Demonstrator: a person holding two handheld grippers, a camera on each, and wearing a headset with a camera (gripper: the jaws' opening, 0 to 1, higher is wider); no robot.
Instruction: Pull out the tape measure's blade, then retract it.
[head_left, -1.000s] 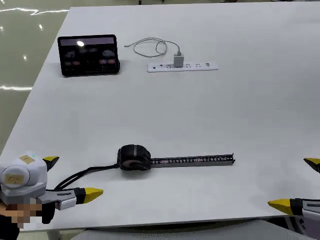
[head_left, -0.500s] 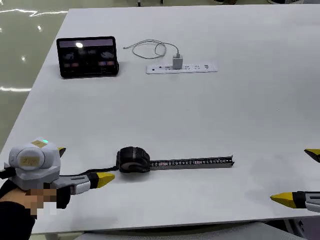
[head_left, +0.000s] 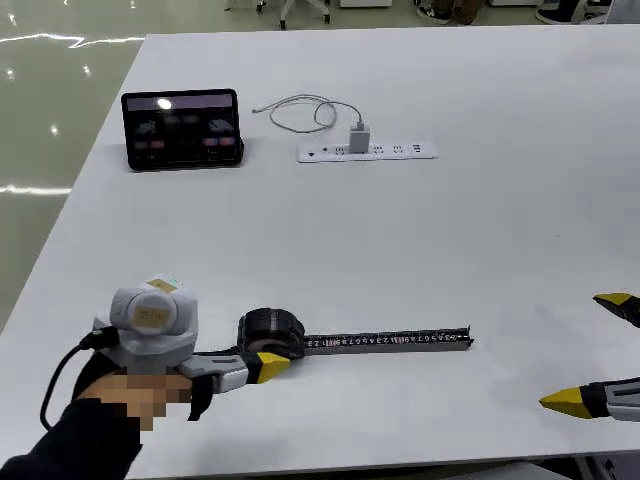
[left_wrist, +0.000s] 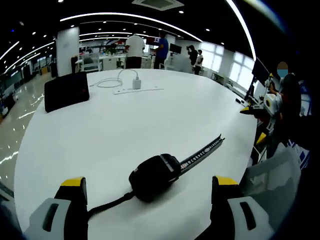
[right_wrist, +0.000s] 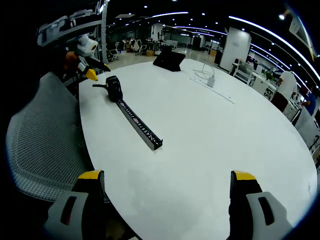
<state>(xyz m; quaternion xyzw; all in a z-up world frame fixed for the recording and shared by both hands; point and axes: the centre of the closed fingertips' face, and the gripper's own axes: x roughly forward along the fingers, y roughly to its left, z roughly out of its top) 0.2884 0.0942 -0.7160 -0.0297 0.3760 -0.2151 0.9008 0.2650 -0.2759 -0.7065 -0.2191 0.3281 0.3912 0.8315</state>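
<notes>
A black tape measure case (head_left: 270, 332) lies on the white table (head_left: 400, 230) near its front edge. Its blade (head_left: 390, 340) is pulled out to the right and lies flat, ending in a hook (head_left: 468, 337). My left gripper (head_left: 228, 338) is open at the case's left side. In the left gripper view the case (left_wrist: 155, 175) sits between and just ahead of the yellow fingertips (left_wrist: 74, 183), and its black strap (left_wrist: 107, 204) trails back between them. Far to the right, my right gripper (head_left: 590, 350) is open and holds nothing; it looks along the blade (right_wrist: 140, 127) toward the case (right_wrist: 113, 86).
A dark tablet (head_left: 183, 128) stands at the back left. A white power strip (head_left: 367, 151) with a charger and a looped cable (head_left: 300, 110) lies behind the middle. A mesh chair (right_wrist: 45, 150) is at the table's front edge. People stand in the background.
My left gripper has moved right along the front edge until its jaws reach the tape measure case. The blade's length is unchanged. The right gripper has barely moved.
</notes>
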